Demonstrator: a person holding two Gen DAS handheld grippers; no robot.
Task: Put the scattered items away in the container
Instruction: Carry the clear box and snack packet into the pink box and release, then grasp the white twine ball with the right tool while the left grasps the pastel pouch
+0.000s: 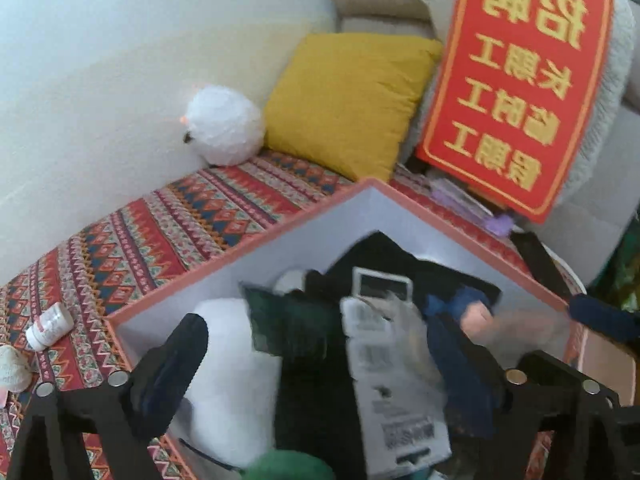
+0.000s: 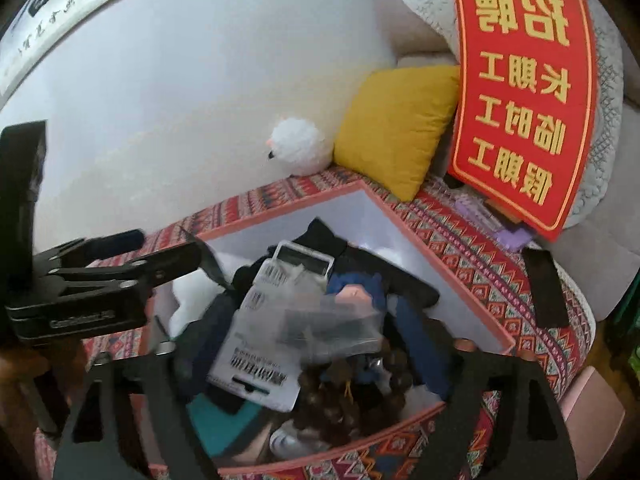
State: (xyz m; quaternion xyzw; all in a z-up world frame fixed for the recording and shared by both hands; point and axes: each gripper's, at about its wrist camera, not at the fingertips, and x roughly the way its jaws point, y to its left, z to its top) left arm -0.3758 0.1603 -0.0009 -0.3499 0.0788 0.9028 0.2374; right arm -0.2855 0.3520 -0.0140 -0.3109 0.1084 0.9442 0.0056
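Patterned cloth (image 1: 168, 216) — box (image 1: 256, 236) contents blurred, perhaps packets.

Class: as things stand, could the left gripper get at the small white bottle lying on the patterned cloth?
Probably yes. The bottle lies in the open beside the box, nothing covers it, and the left gripper looks open and empty.

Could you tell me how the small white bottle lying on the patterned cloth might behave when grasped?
The small white bottle lies on its side, so a nudge would probably roll it. It looks rigid and likely light. Its smooth round body might slip between tool fingers.
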